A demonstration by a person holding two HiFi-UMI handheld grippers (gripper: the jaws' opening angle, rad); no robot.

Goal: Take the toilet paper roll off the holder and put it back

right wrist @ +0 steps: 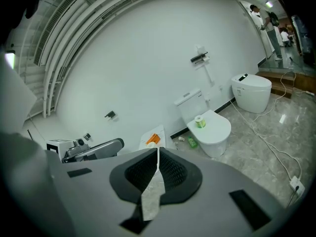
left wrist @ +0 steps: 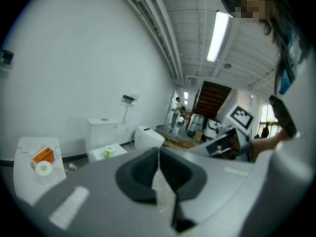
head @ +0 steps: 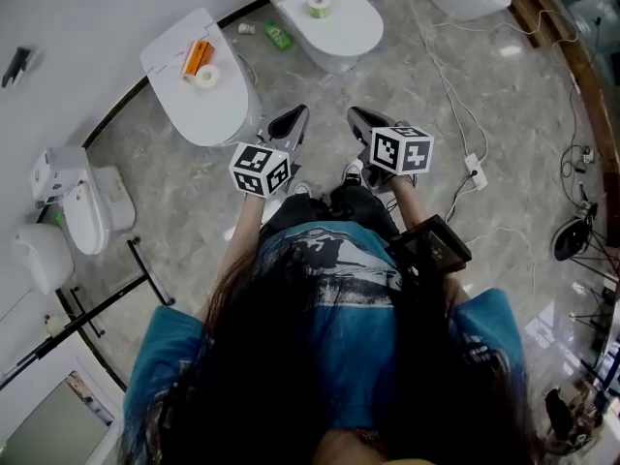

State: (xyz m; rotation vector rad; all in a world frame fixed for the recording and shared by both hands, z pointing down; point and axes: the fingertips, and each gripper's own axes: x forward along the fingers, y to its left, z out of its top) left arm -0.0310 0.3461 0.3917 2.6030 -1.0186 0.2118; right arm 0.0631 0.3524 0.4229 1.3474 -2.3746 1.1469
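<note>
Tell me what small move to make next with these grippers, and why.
Probably open the left gripper and carry it toward the white roll on the toilet lid. Both it and the right gripper are shut and empty, well short of that roll, which lies on the left gripper's side.

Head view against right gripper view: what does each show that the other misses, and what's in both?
Head view only: the person's blue shirt and both marker cubes. Right gripper view only: the right gripper up close, jaws shut and empty, and people far off. Both: the toilet bearing a green-white roll, and the orange box.
</note>
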